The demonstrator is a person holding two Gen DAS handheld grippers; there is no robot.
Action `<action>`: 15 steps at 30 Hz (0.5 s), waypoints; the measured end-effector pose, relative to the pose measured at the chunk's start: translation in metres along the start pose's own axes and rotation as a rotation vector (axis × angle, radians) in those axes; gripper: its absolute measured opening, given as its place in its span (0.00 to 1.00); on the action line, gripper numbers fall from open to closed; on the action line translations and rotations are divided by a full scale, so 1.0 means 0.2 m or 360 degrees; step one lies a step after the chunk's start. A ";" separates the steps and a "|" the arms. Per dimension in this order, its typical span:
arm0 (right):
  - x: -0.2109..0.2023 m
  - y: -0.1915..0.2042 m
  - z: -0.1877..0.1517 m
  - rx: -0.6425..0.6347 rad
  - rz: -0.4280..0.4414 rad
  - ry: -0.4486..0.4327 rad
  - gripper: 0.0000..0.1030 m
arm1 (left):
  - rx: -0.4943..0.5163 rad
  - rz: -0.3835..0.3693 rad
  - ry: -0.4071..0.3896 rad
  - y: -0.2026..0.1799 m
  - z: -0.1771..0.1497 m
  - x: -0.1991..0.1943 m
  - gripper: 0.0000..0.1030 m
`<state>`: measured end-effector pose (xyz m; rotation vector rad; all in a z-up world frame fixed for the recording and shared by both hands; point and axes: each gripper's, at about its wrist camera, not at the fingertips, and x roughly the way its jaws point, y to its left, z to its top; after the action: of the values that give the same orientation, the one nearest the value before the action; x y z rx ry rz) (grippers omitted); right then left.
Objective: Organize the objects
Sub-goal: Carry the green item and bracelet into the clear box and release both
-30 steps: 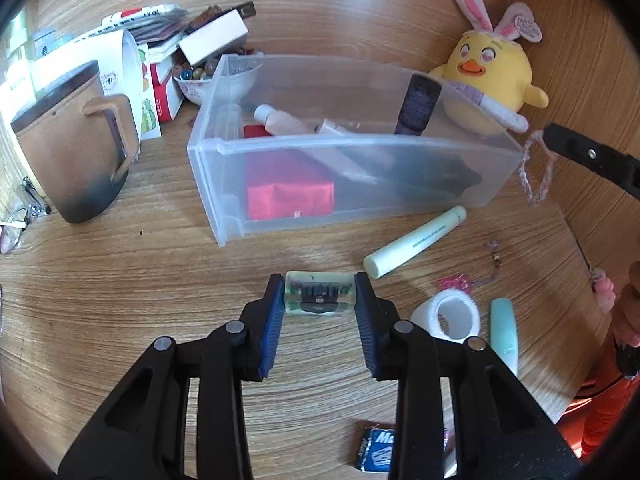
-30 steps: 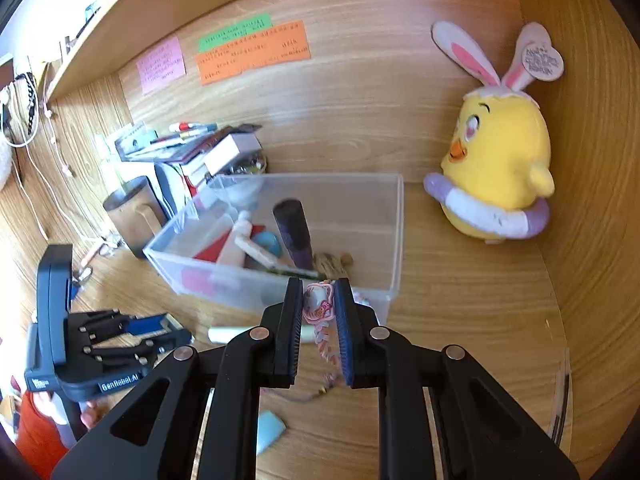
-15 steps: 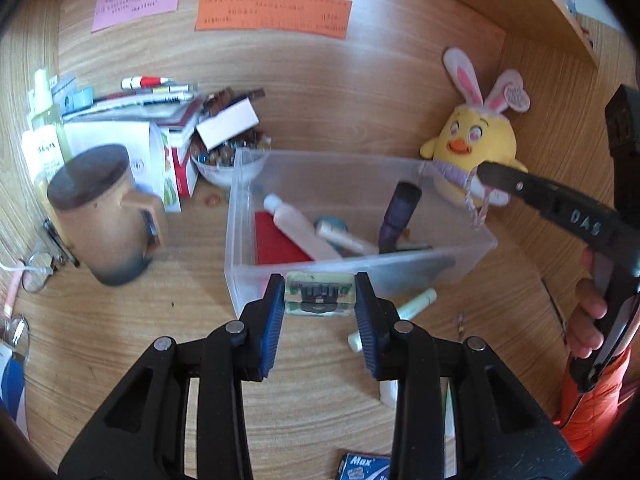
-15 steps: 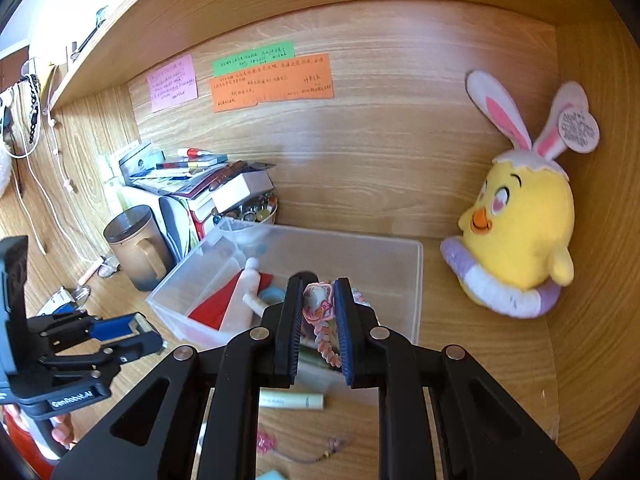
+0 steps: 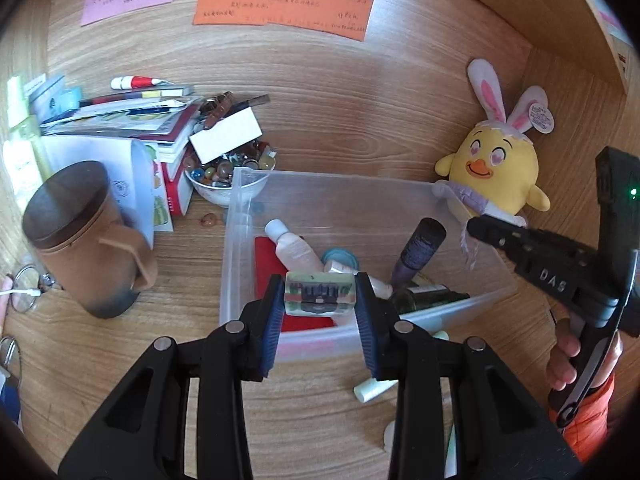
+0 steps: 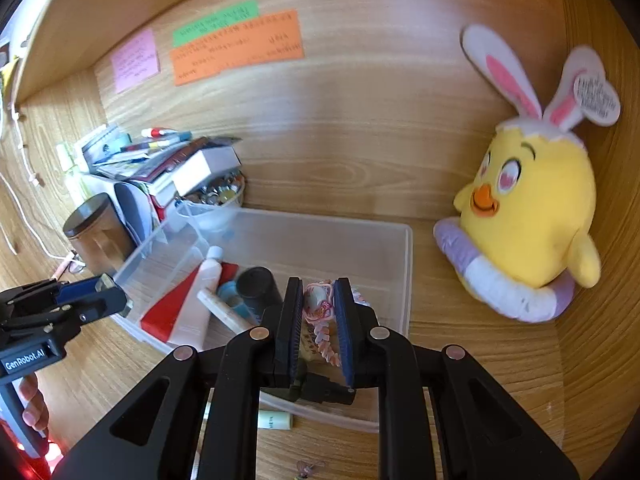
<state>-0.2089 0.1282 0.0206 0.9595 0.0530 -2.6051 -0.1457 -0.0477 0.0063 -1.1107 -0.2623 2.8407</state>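
My left gripper (image 5: 319, 300) is shut on a small pale-green box with a dark print (image 5: 320, 298), held over the front of the clear plastic bin (image 5: 240, 200). My right gripper (image 6: 317, 312) is shut on a pink beaded charm on a cord (image 6: 320, 320), held over the bin's (image 6: 408, 272) right part. The bin holds a red box (image 5: 266, 248), a pink bottle (image 5: 294, 246), a dark purple tube (image 5: 420, 252) and other small items. The right gripper's tip (image 5: 484, 228) with the hanging cord shows in the left wrist view, at the bin's right end.
A yellow chick plush (image 6: 528, 220) sits at the right wall. A brown lidded mug (image 5: 80, 240), a bowl of beads (image 5: 224, 176) and stacked books (image 5: 132, 120) stand left of the bin. A pale-green tube (image 5: 372, 390) lies on the desk in front of it.
Both grippers have risen and moved forward with their objects, from the desk in front of the bin to over its inside.
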 end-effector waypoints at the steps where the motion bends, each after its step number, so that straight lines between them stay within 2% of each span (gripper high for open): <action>1: 0.02 0.00 0.00 0.0004 -0.0001 0.0014 0.14 | 0.0000 -0.0005 0.0011 0.00 0.01 0.02 0.33; 15: 0.19 0.00 -0.06 -0.0013 -0.0015 0.0189 0.14 | 0.0055 0.0013 0.0108 -0.02 0.01 0.21 0.33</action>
<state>-0.2277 0.1180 -0.0128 1.1127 0.0984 -2.5521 -0.1786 -0.0377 -0.0187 -1.2015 -0.2038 2.7965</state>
